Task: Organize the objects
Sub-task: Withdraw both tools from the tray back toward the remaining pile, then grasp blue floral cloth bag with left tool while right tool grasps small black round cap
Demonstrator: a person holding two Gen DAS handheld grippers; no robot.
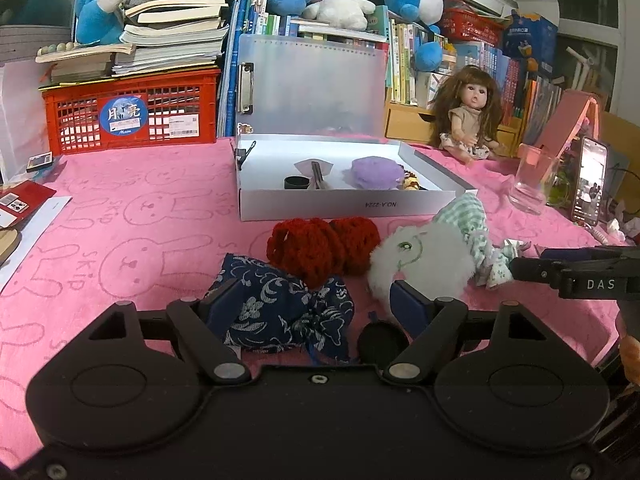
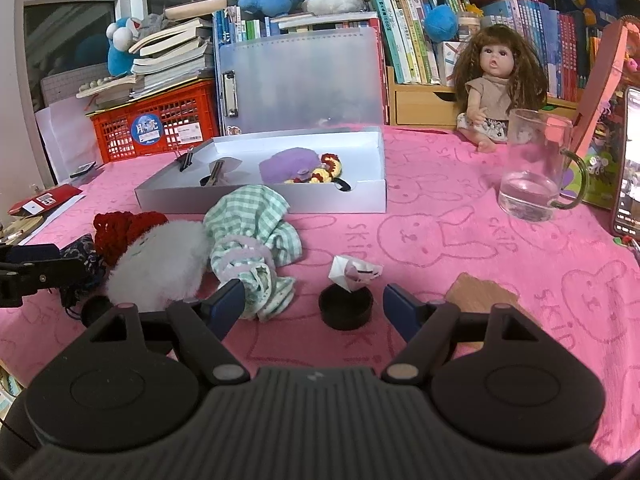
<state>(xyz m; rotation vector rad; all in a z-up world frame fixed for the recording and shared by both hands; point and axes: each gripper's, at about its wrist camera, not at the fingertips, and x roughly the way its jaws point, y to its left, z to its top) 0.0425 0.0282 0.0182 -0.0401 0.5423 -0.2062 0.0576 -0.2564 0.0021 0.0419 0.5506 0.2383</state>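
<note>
On the pink rabbit-print cloth (image 2: 460,216) lie one open white cardboard box (image 2: 360,200), one dark blue patterned fabric pouch (image 1: 280,312), one red crocheted yarn piece (image 1: 320,248), one white fluffy plush (image 2: 160,264), one green checked cloth bundle (image 2: 252,224), one clear glass mug (image 2: 536,168), and one long-haired doll (image 2: 496,80). Two small black round caps show, one in the box (image 1: 296,182) and one loose (image 2: 346,306).

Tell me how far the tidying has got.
Partly done. The white box already holds a purple pad and crocheted toy. Left gripper straddles the blue pouch, jaws open. Red yarn, fluffy toy, black cap remain outside; right gripper is open.
</note>
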